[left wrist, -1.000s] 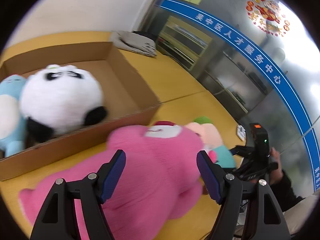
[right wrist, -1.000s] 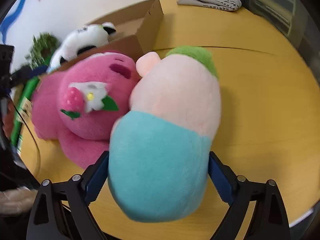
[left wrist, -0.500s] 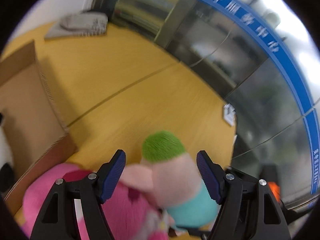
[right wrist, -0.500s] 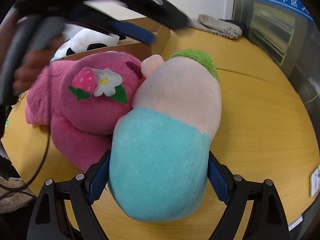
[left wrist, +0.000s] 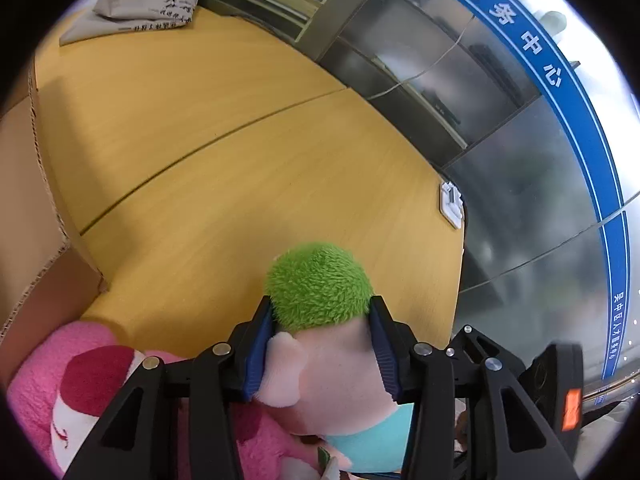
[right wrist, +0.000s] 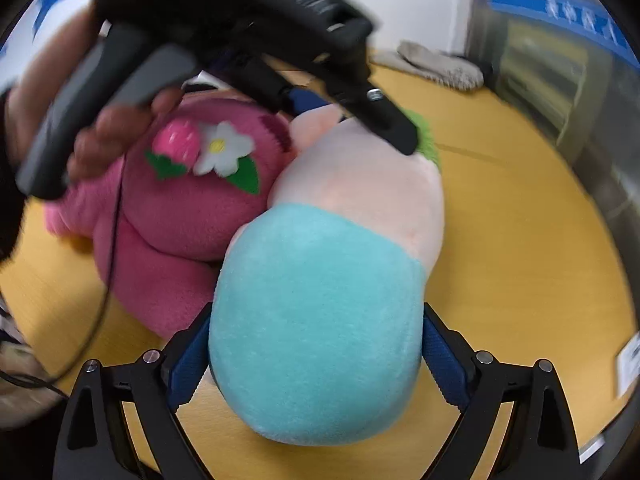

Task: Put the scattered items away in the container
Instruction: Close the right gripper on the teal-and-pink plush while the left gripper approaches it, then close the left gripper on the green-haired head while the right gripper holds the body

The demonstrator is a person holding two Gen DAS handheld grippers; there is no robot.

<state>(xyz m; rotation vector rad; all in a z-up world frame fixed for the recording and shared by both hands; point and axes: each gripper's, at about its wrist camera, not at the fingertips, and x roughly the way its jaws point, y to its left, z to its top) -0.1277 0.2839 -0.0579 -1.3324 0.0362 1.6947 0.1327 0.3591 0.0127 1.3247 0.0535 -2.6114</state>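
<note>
A plush doll with green hair, a pale pink head and a teal body (right wrist: 320, 320) lies on the yellow table. My left gripper (left wrist: 322, 344) is shut on its head just below the green hair (left wrist: 318, 284). My right gripper (right wrist: 316, 360) is closed around its teal body. A pink plush bear (right wrist: 192, 208) with a strawberry and flower lies against the doll's left side; it also shows in the left wrist view (left wrist: 80, 392). The cardboard box (left wrist: 28, 200) stands at the left edge. The left gripper also shows in the right wrist view (right wrist: 320, 92), held by a hand.
A folded grey cloth (left wrist: 148, 8) lies at the table's far side. A small white tag (left wrist: 451, 204) sits near the table's right edge. Glass cabinets with a blue band stand beyond the table (left wrist: 240, 160).
My left gripper has swung from the pink bear to the doll's head and has closed on it. My right gripper has stayed around the teal body.
</note>
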